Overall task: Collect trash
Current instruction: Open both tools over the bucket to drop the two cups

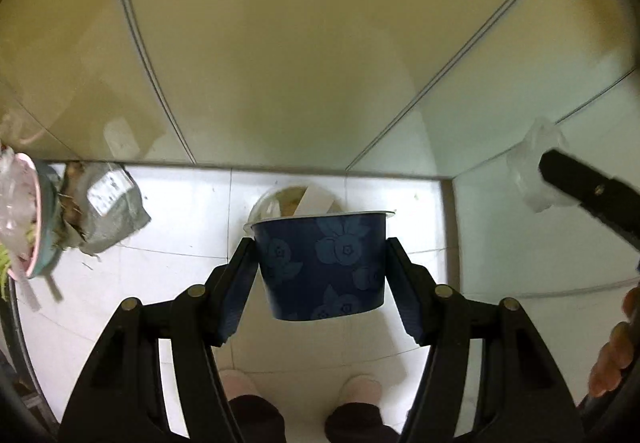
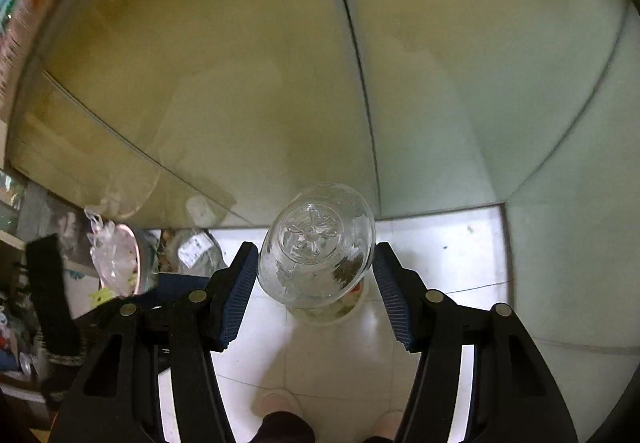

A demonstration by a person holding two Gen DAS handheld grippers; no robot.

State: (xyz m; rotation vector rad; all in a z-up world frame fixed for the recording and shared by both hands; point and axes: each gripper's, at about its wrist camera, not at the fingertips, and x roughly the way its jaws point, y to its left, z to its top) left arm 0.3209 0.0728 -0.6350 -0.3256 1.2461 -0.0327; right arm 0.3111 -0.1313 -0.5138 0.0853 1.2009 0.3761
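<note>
Left wrist view shows, nearest, the person's two feet in pale slippers (image 1: 240, 387) on the white tile floor (image 1: 192, 211). Just above them the left gripper (image 1: 321, 271) holds a dark blue cup (image 1: 324, 267) with a flower print; both pads press on its sides. The cup stands upright, its long axis vertical, the white rim on top and the narrower base down. Behind it, on the floor by the wall, lies a round clear-lidded container (image 1: 296, 201) with food rests. To the left are a grey crumpled bag (image 1: 108, 211) and a pink bowl (image 1: 24, 219) with plastic.

In the right wrist view the right gripper (image 2: 316, 275) has a clear plastic bottle (image 2: 316, 243) between its blue pads. The bottle lies along the fingers, its base turned toward the far wall. The left pad seems to touch; at the right pad I cannot tell if there is contact, so the hold may be loose.

I think the step is to carry both pieces to the trash place. To do it well, keep the cup level so nothing spills, and squeeze the bottle gently, because thin plastic slips and bends.
</note>
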